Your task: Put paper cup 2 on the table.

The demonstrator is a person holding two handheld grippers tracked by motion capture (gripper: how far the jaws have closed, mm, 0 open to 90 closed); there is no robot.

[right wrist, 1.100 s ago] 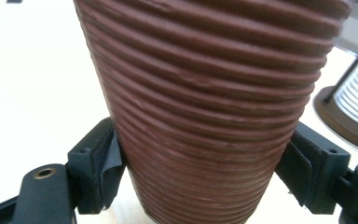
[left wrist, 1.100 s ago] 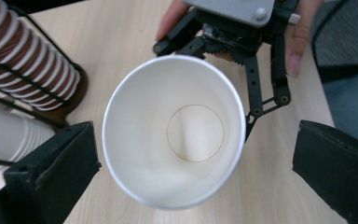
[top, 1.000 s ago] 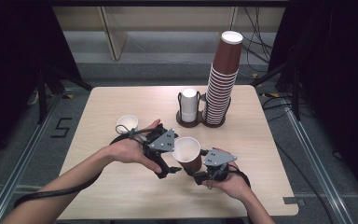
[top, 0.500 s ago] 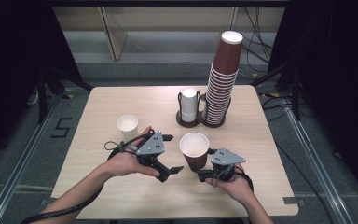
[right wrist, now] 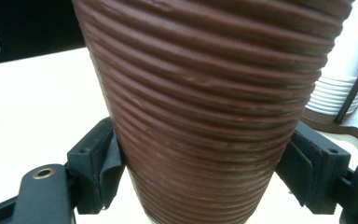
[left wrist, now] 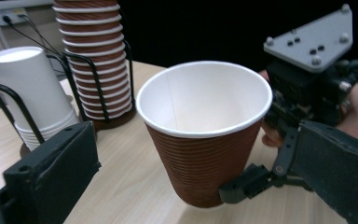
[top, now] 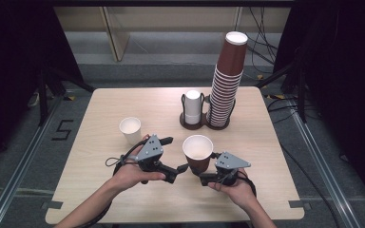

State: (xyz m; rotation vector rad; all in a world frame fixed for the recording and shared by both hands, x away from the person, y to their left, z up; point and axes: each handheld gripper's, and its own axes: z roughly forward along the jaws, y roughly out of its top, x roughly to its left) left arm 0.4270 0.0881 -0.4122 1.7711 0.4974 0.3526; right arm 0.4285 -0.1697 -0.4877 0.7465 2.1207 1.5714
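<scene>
My right hand-held gripper (top: 208, 175) is clamped on the lower wall of the brown cup (top: 197, 153), one jaw on each side low on the ribbed taper, as the right gripper view shows. I hold it low, I think, so the rim stays free and the cup stands steady and upright on the surface (top: 266, 156), near its front edge and just right of the middle. The cup is empty; its white inside is clean to the bottom.

My left hand-held gripper (top: 177, 156) sits just left of the cup with its jaws spread apart and nothing between them, one tip close to the cup's wall. I judge it is lined up there to take the cup or bring something to it.

A small white cup (top: 130, 130) stands open and empty to the left. At the back, a rack (top: 193, 124) holds a short stack of upturned white cups (top: 193, 107) and a tall stack of brown cups (top: 226, 85), kept out of the working area.
</scene>
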